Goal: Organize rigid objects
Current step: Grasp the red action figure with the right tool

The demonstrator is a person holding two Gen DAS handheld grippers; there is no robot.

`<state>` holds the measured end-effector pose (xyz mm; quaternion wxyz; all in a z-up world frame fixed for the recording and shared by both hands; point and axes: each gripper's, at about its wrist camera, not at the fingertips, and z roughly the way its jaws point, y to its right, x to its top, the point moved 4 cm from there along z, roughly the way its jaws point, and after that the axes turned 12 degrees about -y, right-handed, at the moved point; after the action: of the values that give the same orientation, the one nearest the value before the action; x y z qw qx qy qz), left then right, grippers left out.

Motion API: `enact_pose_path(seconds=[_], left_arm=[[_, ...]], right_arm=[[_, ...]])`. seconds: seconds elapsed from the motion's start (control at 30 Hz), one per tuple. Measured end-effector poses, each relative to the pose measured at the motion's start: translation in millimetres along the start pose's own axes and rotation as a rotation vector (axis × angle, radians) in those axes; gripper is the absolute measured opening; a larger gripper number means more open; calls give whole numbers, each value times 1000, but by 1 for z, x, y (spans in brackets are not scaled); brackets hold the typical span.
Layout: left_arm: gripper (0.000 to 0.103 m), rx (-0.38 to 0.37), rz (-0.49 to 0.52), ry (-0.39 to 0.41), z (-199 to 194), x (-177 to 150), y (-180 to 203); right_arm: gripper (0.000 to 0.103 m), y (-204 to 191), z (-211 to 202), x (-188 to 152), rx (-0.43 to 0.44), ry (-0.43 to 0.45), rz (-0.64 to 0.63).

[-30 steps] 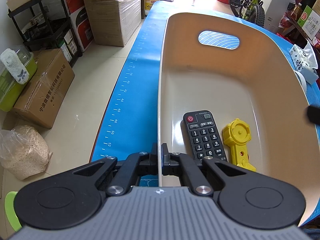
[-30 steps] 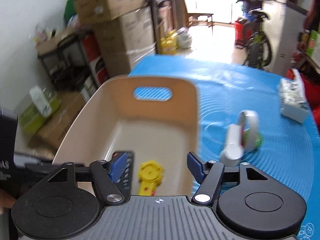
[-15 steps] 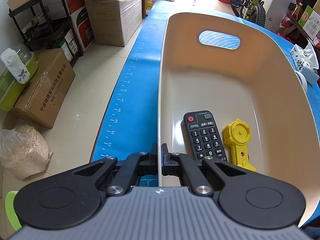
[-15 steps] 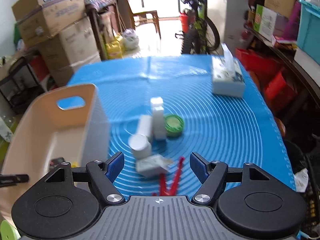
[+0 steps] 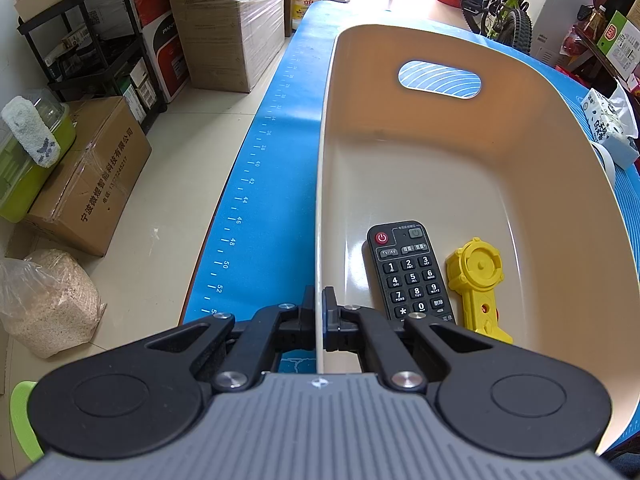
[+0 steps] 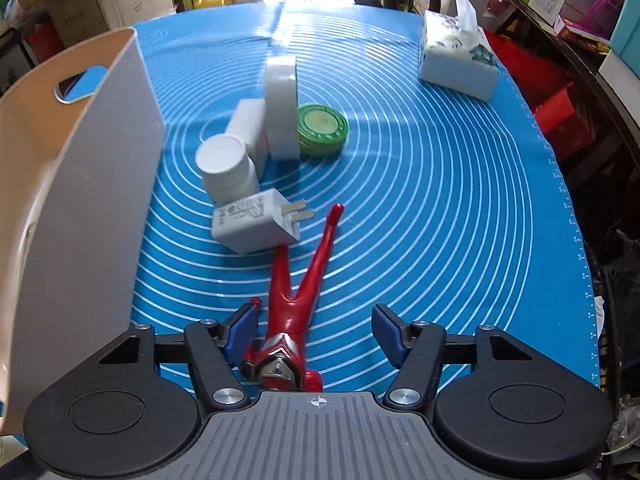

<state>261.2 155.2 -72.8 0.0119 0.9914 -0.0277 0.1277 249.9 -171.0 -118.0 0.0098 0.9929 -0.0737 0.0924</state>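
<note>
My left gripper (image 5: 319, 312) is shut on the near rim of the beige bin (image 5: 460, 168). Inside the bin lie a black remote (image 5: 408, 272) and a yellow toy part (image 5: 476, 284). My right gripper (image 6: 314, 328) is open, with a red and silver action figure (image 6: 298, 288) lying on the blue mat (image 6: 440, 200) between its fingers. Beyond it lie a white charger plug (image 6: 256, 226), a white bottle (image 6: 228, 168), a white box (image 6: 250, 132), a white tape roll (image 6: 284, 106) on edge and a green tin (image 6: 322, 124). The bin's outer wall (image 6: 92, 200) stands at the left.
A tissue pack (image 6: 460, 60) sits at the mat's far right and shows in the left wrist view (image 5: 610, 128) too. Cardboard boxes (image 5: 92, 176), a shelf rack (image 5: 96, 40) and a bicycle (image 5: 504, 4) stand on the floor around the table.
My right gripper swung away from above the bin to the right and came down low over the mat, around the red figure. My left gripper stayed shut on the bin rim.
</note>
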Motion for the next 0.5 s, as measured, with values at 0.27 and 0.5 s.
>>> enact_pose_path(seconds=[0.27,0.5], left_arm=[[3,0,0,0,0,0,0],[3,3,-1,-1,1,0,0]], right_arm=[[59,-9,19,3,8,-39,-23],[37,-20,14,1,21,-14,-58]])
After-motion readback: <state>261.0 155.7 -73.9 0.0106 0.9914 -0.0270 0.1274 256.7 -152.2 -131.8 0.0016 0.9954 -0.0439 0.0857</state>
